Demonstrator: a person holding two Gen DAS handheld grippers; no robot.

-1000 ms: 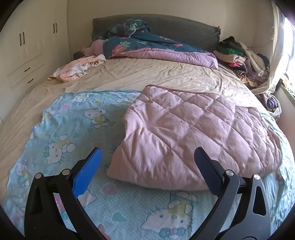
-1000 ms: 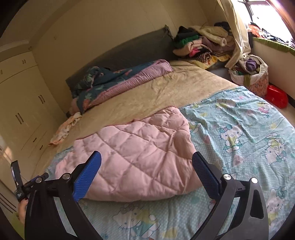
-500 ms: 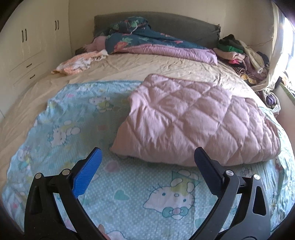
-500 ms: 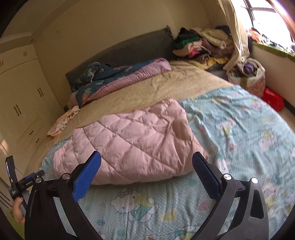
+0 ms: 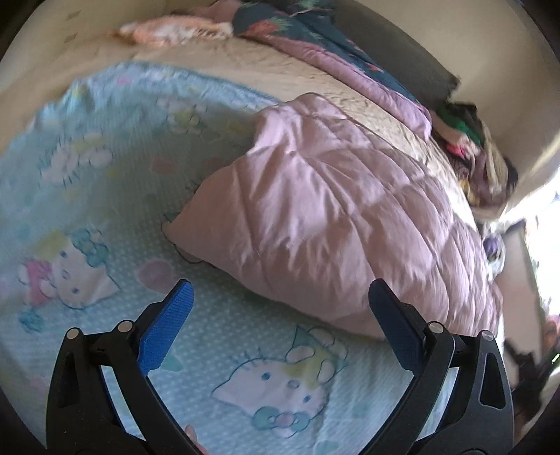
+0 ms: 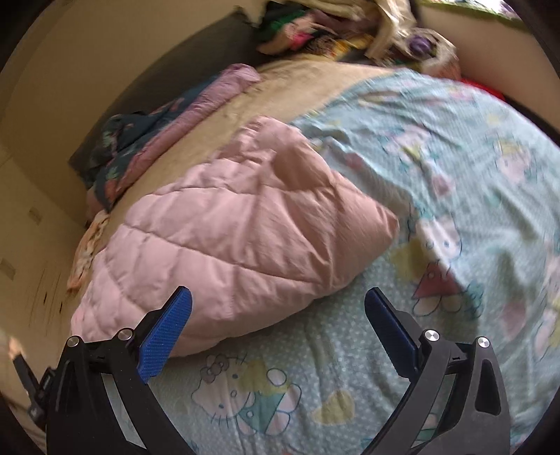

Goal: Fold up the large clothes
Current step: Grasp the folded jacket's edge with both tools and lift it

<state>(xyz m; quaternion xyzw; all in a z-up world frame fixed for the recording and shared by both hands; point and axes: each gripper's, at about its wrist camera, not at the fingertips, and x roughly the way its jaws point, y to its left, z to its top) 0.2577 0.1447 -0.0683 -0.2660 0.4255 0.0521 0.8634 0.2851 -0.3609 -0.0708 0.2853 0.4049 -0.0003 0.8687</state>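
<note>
A pink quilted garment (image 5: 336,210) lies folded into a thick pad on a light blue cartoon-cat sheet (image 5: 115,182) spread over the bed. My left gripper (image 5: 280,297) hovers open just short of the pad's near edge, holding nothing. In the right wrist view the same pink garment (image 6: 238,238) fills the centre-left, and my right gripper (image 6: 278,304) stands open in front of its near edge, empty. The blue sheet (image 6: 472,196) extends to the right of it. Both views are tilted and blurred by motion.
A dark floral and purple duvet (image 5: 336,59) lies bunched along the grey headboard. A heap of mixed clothes (image 5: 465,140) sits at the far right corner of the bed, and a peach cloth (image 5: 164,31) at the far left. Beige bedsheet (image 6: 308,87) shows beyond the pad.
Both grippers have dropped closer to the near edge of the pink garment and tilted, so the views now roll and blur. Both stay open and empty.
</note>
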